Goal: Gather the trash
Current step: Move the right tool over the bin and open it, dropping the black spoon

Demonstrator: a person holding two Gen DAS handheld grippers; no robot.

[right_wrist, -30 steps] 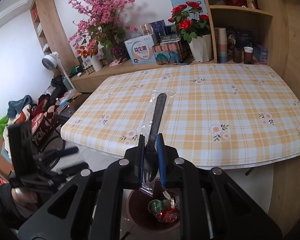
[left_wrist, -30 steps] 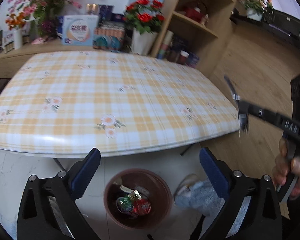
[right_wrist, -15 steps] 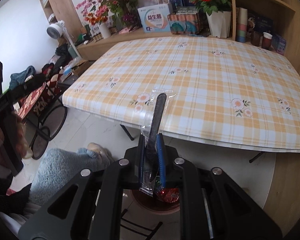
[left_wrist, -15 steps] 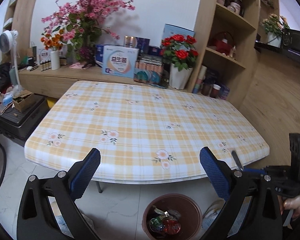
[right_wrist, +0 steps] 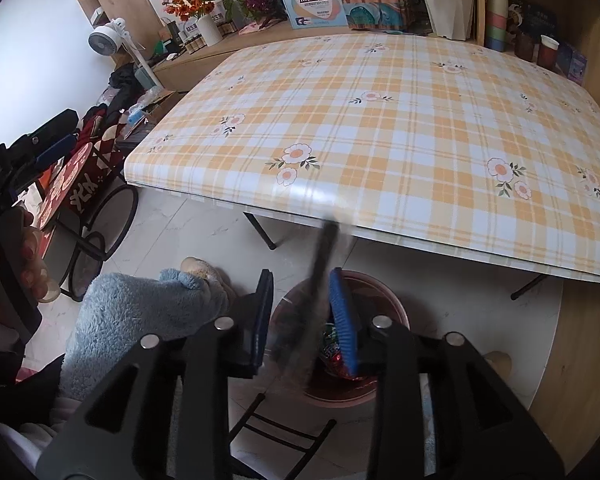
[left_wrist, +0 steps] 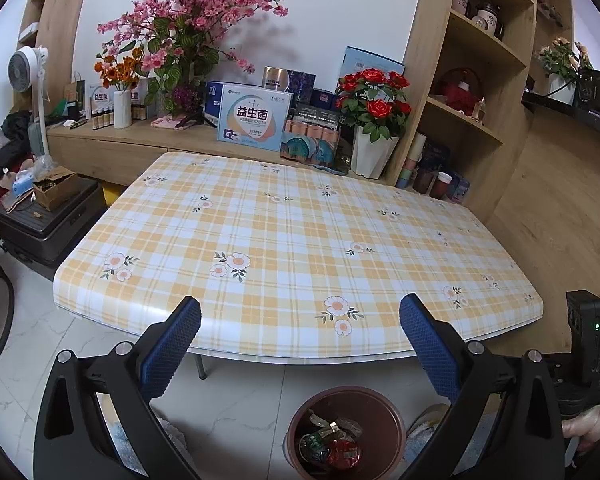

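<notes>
A glossy plaid, flower-printed table (left_wrist: pixel 300 240) stands on a pale marble floor (left_wrist: pixel 240 408). At 6 o'clock, the round brown bin (left_wrist: pixel 396 436) holds crinkled wrappers. Left tongs (left_wrist: pixel 300 344) gape; right tongs (right_wrist: pixel 302 312), just parting, free a blurred dark wrapped strip (right_wrist: pixel 320 280).

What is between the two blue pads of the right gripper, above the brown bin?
In the right wrist view, a blurred long black item in clear wrapping hangs loose between the just-opened right gripper pads, over the round brown bin.

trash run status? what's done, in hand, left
Done: the checked table shows no loose trash, and wrappers already lie in the brown bin on the floor.
In hand: the right gripper is over the bin, jaws just opening; the dark wrapped item is blurred between them, apparently dropping free.
Left: confirm it lands in the bin. The left gripper is open and holds nothing.
</notes>
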